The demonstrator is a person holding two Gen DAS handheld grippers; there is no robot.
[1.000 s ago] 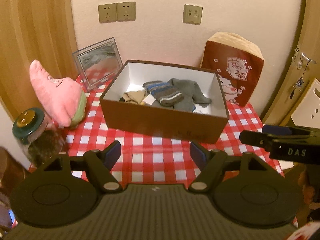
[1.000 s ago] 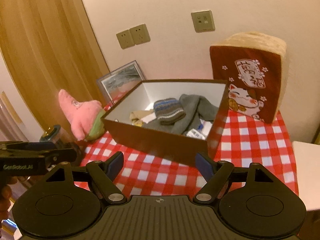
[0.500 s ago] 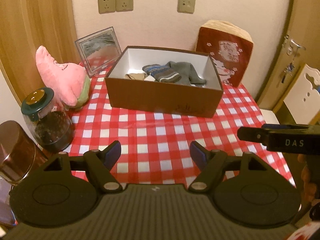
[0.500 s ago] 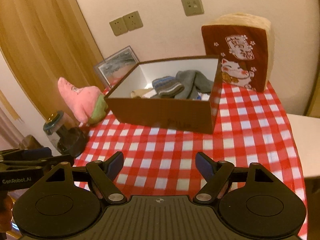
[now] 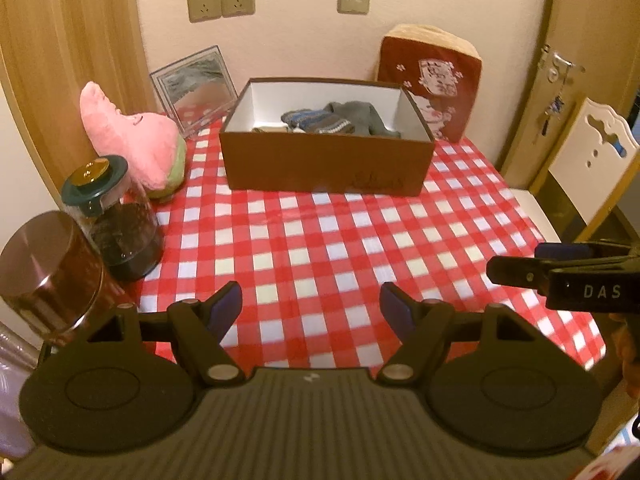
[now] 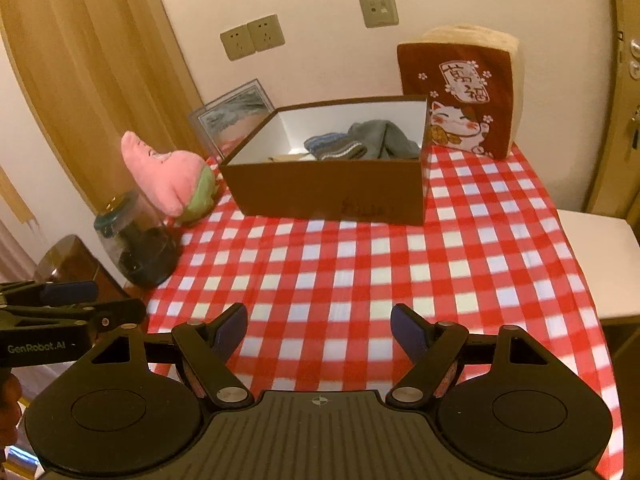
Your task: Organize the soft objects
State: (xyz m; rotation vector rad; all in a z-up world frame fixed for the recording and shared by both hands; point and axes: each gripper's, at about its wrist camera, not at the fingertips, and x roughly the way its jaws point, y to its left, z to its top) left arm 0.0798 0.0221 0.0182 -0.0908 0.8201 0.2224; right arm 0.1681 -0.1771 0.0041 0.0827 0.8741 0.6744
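Far across checkered surface (image 5: 320, 248): pink plush star (image 5: 132, 136), left of brown box (image 5: 326, 168), well ahead of both fingers, nearer left gripper (image 5: 311, 307); its long axis runs up-left. Left gripper and right gripper (image 6: 320, 326): fingers spread, empty. Right wrist view shows cat cushion (image 6: 460, 96) unobstructed; left view half hides it.

We can't really see what's under the gray sweater (image 5: 356, 114) and striped knit (image 5: 316, 120), since the brown box (image 5: 326, 164) wall hides it. The copper canister (image 5: 44, 268) gets cropped at the left edge, and the writing on the box front is unreadable.
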